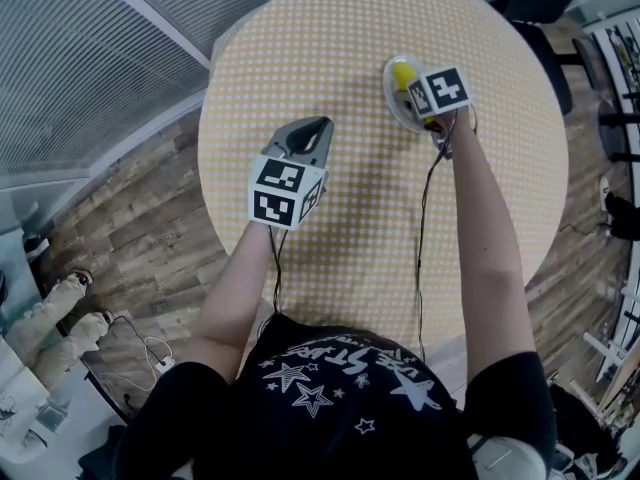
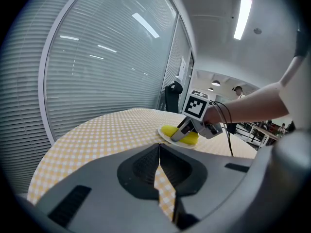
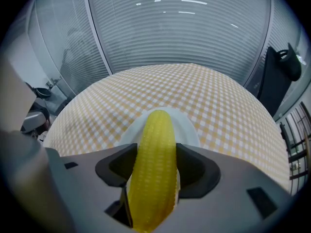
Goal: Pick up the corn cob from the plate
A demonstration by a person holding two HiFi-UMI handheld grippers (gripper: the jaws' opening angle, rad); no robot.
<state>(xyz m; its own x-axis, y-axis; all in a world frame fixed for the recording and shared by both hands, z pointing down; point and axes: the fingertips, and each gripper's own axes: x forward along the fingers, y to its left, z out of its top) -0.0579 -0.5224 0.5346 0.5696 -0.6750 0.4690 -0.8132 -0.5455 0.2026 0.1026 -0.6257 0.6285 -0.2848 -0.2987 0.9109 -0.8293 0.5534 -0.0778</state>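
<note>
A yellow corn cob (image 3: 153, 164) lies on a small white plate (image 3: 187, 125) at the far right of the round checked table (image 1: 350, 28). My right gripper (image 3: 156, 149) points steeply down over it, its jaws straddling the cob and touching both its sides; the cob still rests on the plate. From the head view only the cob's tip (image 1: 403, 73) shows beyond the right gripper (image 1: 425, 108) and plate (image 1: 392, 103). The left gripper (image 1: 305, 138) hovers over the table's middle, jaws shut and empty. The left gripper view shows its jaws (image 2: 159, 147) closed, with the cob (image 2: 170, 131) and right gripper (image 2: 182, 135) ahead.
A glass wall with blinds (image 2: 97, 72) runs along the table's left side. A black chair (image 3: 279, 76) stands behind the table at the far right. Wood floor (image 1: 130, 238) surrounds the table, and cables (image 1: 425, 228) hang from both grippers toward the person.
</note>
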